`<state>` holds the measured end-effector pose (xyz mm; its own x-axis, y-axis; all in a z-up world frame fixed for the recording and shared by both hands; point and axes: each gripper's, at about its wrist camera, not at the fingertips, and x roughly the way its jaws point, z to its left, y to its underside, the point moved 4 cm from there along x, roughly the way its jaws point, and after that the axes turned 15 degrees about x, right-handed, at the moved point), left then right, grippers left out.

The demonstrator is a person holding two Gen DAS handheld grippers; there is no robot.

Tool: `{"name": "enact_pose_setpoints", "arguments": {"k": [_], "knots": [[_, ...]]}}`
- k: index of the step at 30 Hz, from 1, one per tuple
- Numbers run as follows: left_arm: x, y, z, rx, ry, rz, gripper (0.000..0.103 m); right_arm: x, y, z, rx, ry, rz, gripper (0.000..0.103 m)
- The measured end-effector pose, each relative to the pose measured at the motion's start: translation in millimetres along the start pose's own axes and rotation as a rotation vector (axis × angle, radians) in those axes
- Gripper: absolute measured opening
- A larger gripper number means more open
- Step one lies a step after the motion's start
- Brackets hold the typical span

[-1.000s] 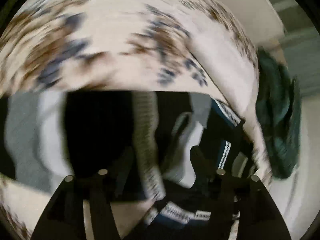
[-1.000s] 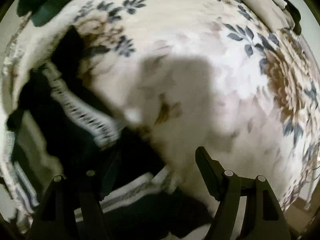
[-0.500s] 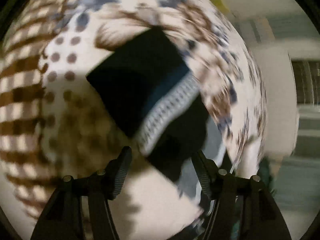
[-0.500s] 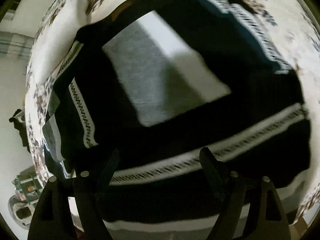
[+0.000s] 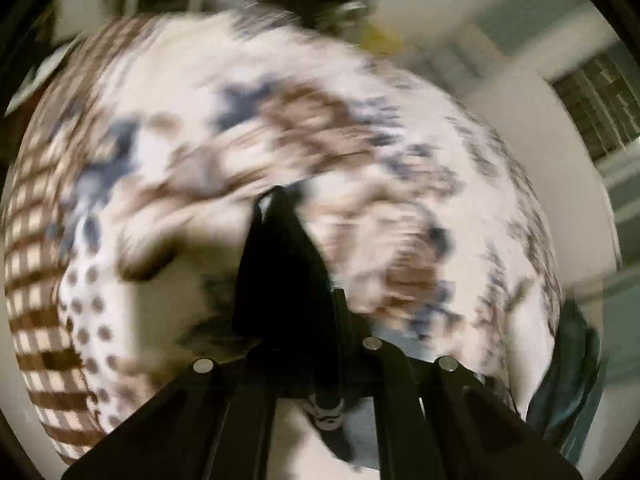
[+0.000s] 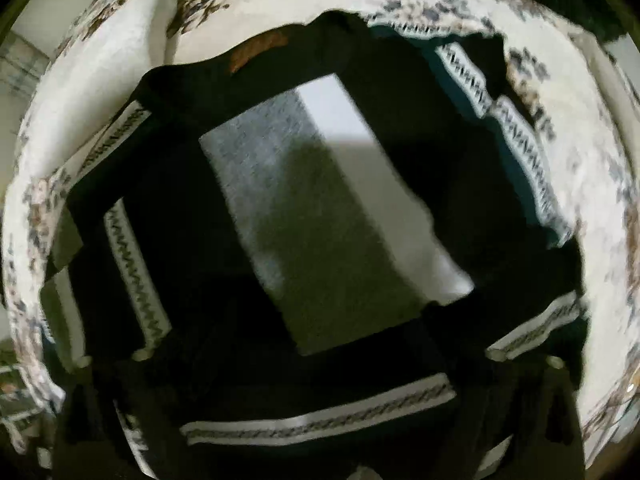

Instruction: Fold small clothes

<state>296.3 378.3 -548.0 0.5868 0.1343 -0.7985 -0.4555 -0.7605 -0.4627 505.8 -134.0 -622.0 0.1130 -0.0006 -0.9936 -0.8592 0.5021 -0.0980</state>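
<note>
A black sweater [image 6: 400, 360] with a grey-and-white centre panel [image 6: 328, 216] and white patterned bands lies spread on a floral bedspread [image 6: 592, 184]. In the right wrist view it fills most of the frame, and my right gripper [image 6: 320, 392] hovers wide open just above its lower part, fingers dark against the cloth. In the left wrist view my left gripper [image 5: 286, 320] is shut on a black fold of the sweater [image 5: 276, 264], which sticks up between the fingers over the blurred bedspread [image 5: 280, 128].
A checked and dotted pillow [image 5: 44, 264] lies at the left of the left wrist view. A dark green garment [image 5: 568, 396] hangs at the bed's right edge. A white pillow [image 6: 116, 76] lies beyond the sweater. Walls and a window lie beyond the bed.
My left gripper has closed on a black edge of the sweater and swung, blurring the bed. My right gripper has moved over the sweater, closer to it, and stays open.
</note>
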Motion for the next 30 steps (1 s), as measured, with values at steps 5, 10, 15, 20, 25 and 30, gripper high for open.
{"name": "enact_pose_setpoints", "arguments": {"k": [5, 10, 15, 20, 25, 30], "knots": [[-28, -5, -119, 0.275, 0.09, -0.028, 0.004, -7, -19, -22, -0.038, -0.031, 0.015, 0.103], [-28, 46, -260, 0.521, 0.203, 0.033, 0.004, -27, -41, -76, 0.017, -0.082, 0.023, 0.103], [-11, 154, -402, 0.67, 0.368, 0.162, 0.004, -44, -71, -151, 0.084, -0.111, 0.047, 0.103], [7, 273, -505, 0.785, 0.515, 0.318, 0.005, -55, -104, -232, 0.136, -0.107, 0.054, 0.103], [26, 359, -547, 0.892, 0.454, 0.455, 0.009, -47, -128, -288, 0.18, -0.112, 0.082, 0.103], [12, 360, -537, 0.966, 0.333, 0.357, 0.061, -55, -142, -311, 0.201, -0.168, 0.114, 0.103]]}}
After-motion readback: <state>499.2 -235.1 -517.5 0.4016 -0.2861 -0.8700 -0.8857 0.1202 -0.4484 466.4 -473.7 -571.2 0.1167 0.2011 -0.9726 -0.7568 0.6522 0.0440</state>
